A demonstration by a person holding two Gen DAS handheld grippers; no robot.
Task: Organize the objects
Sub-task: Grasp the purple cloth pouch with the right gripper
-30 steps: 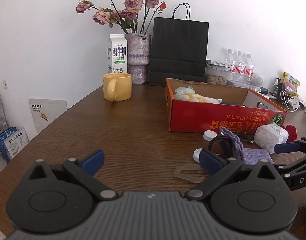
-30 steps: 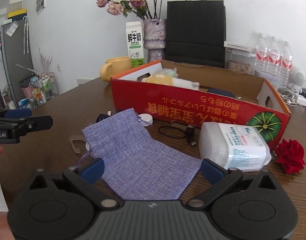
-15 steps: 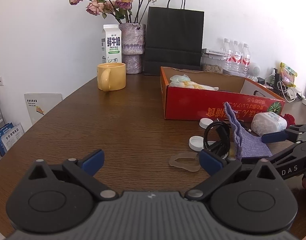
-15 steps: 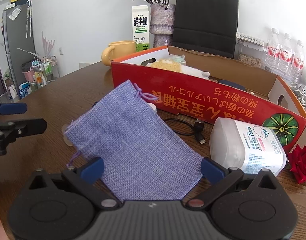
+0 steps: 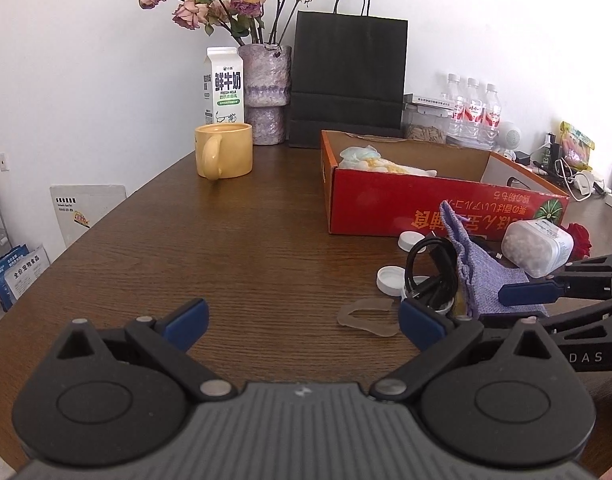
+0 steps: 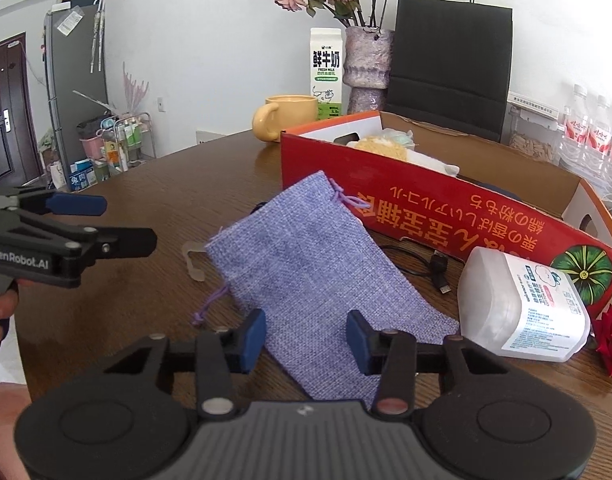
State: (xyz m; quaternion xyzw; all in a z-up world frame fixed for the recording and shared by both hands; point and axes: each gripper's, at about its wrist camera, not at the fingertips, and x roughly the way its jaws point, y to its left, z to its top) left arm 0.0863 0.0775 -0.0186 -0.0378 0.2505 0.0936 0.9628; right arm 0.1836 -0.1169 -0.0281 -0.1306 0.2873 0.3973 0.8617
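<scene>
Right wrist: jaws half-closed around lifted purple pouch (image 6: 306, 256), not gripping.

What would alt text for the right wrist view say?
A half-closed claw straddles the near end of a purple fabric pouch on a wooden table, not yet gripping. Behind sit a red cardboard box and a white plastic container.

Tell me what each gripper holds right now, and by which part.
Nothing is gripped. The right gripper has its fingers half-closed astride the purple pouch's near end, not clamped. The left gripper is open and empty.
</scene>
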